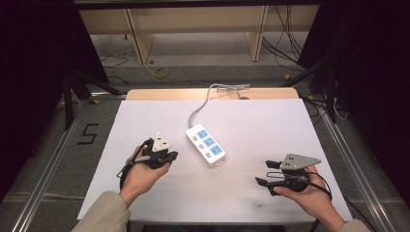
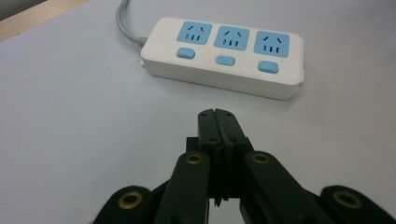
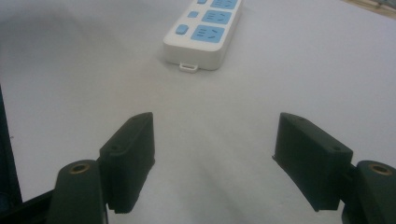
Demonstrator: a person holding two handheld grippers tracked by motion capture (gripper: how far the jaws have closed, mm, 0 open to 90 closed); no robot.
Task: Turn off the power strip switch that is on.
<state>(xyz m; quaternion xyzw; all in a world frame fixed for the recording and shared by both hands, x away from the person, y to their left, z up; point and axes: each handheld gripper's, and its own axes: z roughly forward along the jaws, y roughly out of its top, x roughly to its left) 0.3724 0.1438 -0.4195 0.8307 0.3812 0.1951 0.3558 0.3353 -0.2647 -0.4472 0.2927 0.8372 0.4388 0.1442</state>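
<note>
A white power strip (image 1: 206,144) with three blue sockets is seen just above the centre of the high view, lying flat on the white table cover (image 1: 251,125). Its grey cable (image 1: 203,104) is led away toward the top of the frame, over the table's far edge.

The left gripper (image 1: 164,155) is held in the left hand (image 1: 142,176) at the lower left of the high view, just left of the strip and apart from it. In the left gripper view its jaws are pressed flat together at the centre of the frame, with nothing between them, and the strip (image 2: 224,56) is laid across the upper part of the frame beyond their tips.

The right gripper (image 1: 264,174) is held in the right hand (image 1: 314,195) at the lower right of the high view, well apart from the strip. In the right gripper view its jaws are spread wide at the lower left and lower right, with bare cover between them. The strip's near end (image 3: 203,35) is seen at the top centre of that frame.
</note>
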